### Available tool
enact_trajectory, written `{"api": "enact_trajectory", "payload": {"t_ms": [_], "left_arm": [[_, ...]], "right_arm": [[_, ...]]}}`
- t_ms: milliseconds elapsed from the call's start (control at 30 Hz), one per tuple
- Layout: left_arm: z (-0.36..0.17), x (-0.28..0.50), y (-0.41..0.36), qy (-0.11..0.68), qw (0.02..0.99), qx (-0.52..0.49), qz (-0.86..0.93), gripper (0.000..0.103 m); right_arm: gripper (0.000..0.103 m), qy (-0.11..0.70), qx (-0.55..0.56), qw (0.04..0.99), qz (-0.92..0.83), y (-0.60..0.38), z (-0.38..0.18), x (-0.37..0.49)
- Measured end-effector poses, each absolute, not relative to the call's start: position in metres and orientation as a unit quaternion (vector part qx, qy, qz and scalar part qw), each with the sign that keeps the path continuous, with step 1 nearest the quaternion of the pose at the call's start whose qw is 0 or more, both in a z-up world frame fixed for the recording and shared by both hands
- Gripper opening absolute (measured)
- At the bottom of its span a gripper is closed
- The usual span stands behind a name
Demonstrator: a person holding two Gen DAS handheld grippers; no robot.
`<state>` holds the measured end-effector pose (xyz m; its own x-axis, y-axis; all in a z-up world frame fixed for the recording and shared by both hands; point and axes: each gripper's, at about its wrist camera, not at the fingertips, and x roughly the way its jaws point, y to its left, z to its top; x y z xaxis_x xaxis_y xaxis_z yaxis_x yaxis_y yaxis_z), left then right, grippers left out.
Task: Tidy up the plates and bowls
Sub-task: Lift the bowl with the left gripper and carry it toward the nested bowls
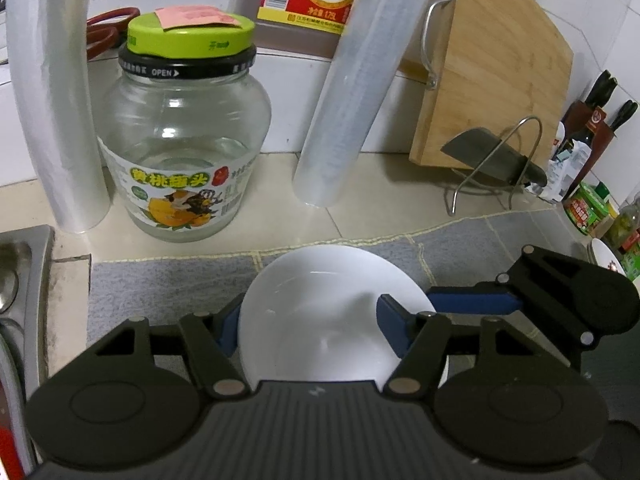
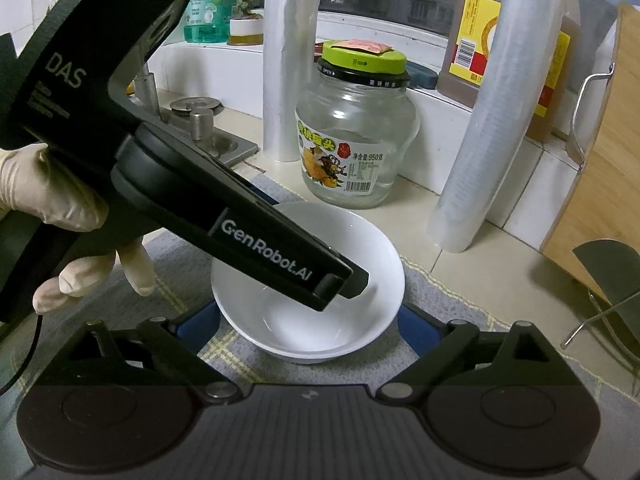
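White bowl (image 1: 320,312) sits on the grey mat (image 1: 160,292), just in front of the glass jar (image 1: 184,140). Our left gripper (image 1: 316,328) has its jaws pinching the bowl's rim, one finger inside. Our right gripper (image 2: 308,332) holds its jaws spread wide, flanking the bowl, not touching.

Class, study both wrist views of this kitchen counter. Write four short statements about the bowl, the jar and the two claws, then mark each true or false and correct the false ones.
1. The white bowl sits on the grey mat. True.
2. The glass jar has a red lid. False: its lid is green.
3. The left claw grips the bowl's wall, one finger inside and one outside. True.
4. The right claw is shut on the bowl. False: its blue fingers stand apart either side of the bowl, not pressing on it.
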<state>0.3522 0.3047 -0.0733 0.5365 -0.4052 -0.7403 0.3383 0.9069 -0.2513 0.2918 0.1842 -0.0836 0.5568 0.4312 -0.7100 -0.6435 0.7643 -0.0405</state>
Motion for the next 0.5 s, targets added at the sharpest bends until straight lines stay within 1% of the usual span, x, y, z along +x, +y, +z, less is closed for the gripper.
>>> {"api": "enact_trajectory", "payload": {"t_ms": [267, 333, 400, 500], "left_arm": [[-0.071, 0.350, 0.303, 0.430, 0.876, -0.032, -0.218, 0.067], [-0.070, 0.348, 0.301, 0.428, 0.876, -0.029, -0.219, 0.067], [-0.066, 0.344, 0.298, 0.423, 0.879, -0.022, -0.221, 0.067], [-0.059, 0.339, 0.290, 0.416, 0.881, -0.011, -0.226, 0.067]], "right_arm": [[0.097, 0.353, -0.146, 0.872, 0.305, 0.184, -0.082, 0.288], [0.094, 0.348, -0.150, 0.873, 0.307, 0.183, -0.080, 0.285], [0.081, 0.340, -0.155, 0.870, 0.321, 0.183, -0.076, 0.280], [0.081, 0.348, -0.155, 0.867, 0.321, 0.184, -0.072, 0.279]]}}
